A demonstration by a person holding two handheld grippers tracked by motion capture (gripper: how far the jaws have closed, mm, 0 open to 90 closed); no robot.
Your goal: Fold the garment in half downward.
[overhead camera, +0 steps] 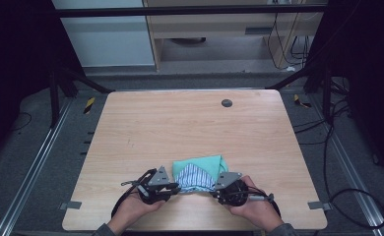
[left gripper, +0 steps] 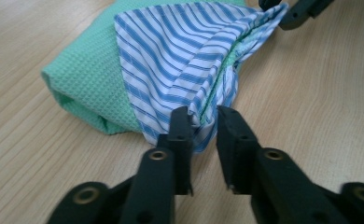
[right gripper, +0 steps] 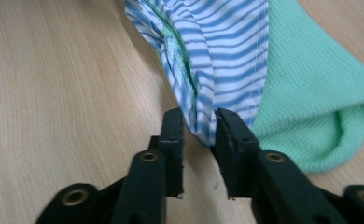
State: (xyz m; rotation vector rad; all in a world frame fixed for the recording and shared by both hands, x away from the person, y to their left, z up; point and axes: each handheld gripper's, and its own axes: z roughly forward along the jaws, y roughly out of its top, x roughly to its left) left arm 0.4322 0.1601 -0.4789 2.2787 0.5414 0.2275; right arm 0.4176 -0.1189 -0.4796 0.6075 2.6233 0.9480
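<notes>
High view, left gripper and right gripper slightly parted, loosely flanking striped cloth corners

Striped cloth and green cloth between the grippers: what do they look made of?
Striped cloth: thin woven fabric, likely cotton shirting, matte; crisp blue-white stripes, sharp folds. Green cloth: thicker waffle-textured textile, perhaps a cotton or microfibre towel; a grid of small cells shows, with rounded, bulky folds.
</notes>
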